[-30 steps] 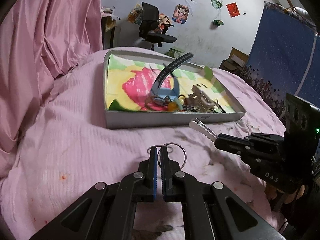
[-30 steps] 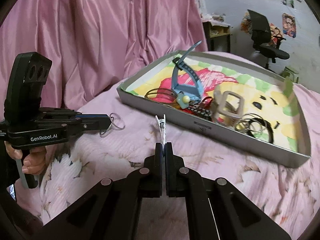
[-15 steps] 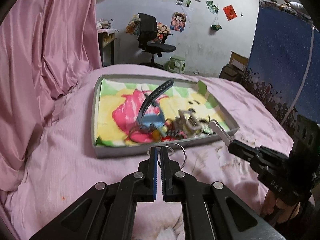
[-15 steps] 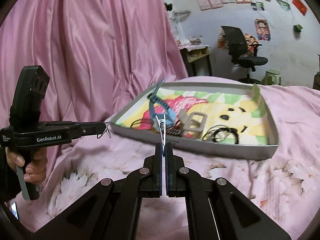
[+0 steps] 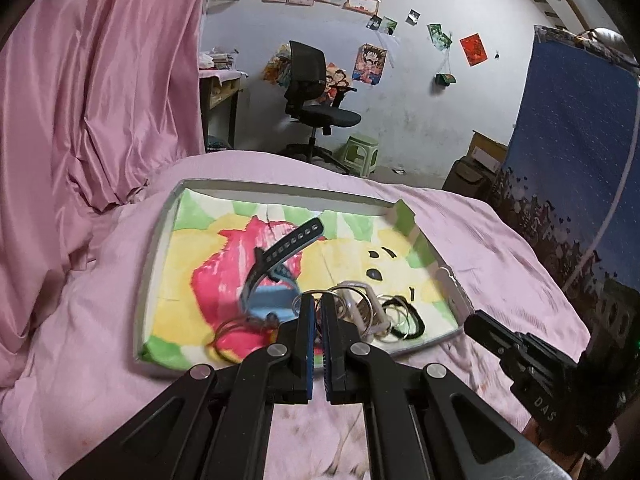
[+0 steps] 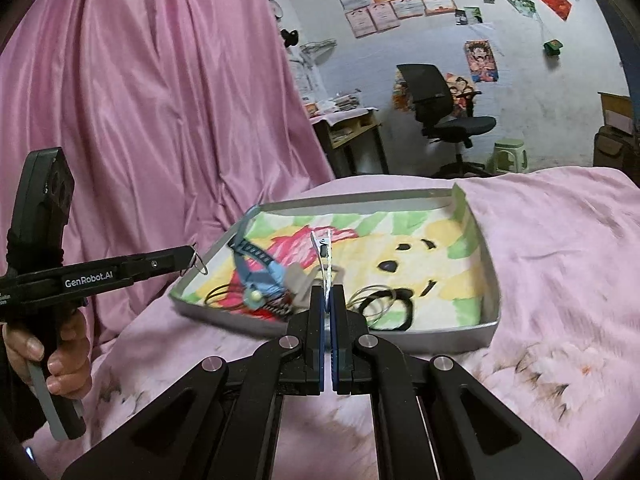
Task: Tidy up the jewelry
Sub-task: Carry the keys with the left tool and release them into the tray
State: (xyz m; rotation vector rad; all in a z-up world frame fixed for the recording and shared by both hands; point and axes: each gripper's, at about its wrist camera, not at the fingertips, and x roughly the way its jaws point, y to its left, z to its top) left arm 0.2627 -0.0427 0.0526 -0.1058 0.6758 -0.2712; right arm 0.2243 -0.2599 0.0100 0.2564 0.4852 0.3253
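While both carry pieces toward the shallow grey cardboard tray (image 6: 490, 280) on the pink bed (image 6: 560, 240), the right gripper (image 6: 328, 292) is clenched on a slim silver hair clip (image 6: 322, 248) pointing to 12 o'clock, and the left gripper (image 5: 316, 300) pinches thin silver wire rings (image 6: 196, 260). The blue watch strap (image 5: 280, 252) lies at 11 o'clock. Delivery seems underway; next, each needs to reach over the rim and release.

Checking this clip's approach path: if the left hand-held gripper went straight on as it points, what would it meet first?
Probably the jewelry pile at the tray's near edge; the left hand-held gripper, holding a wire ring, points there. Depth unclear.
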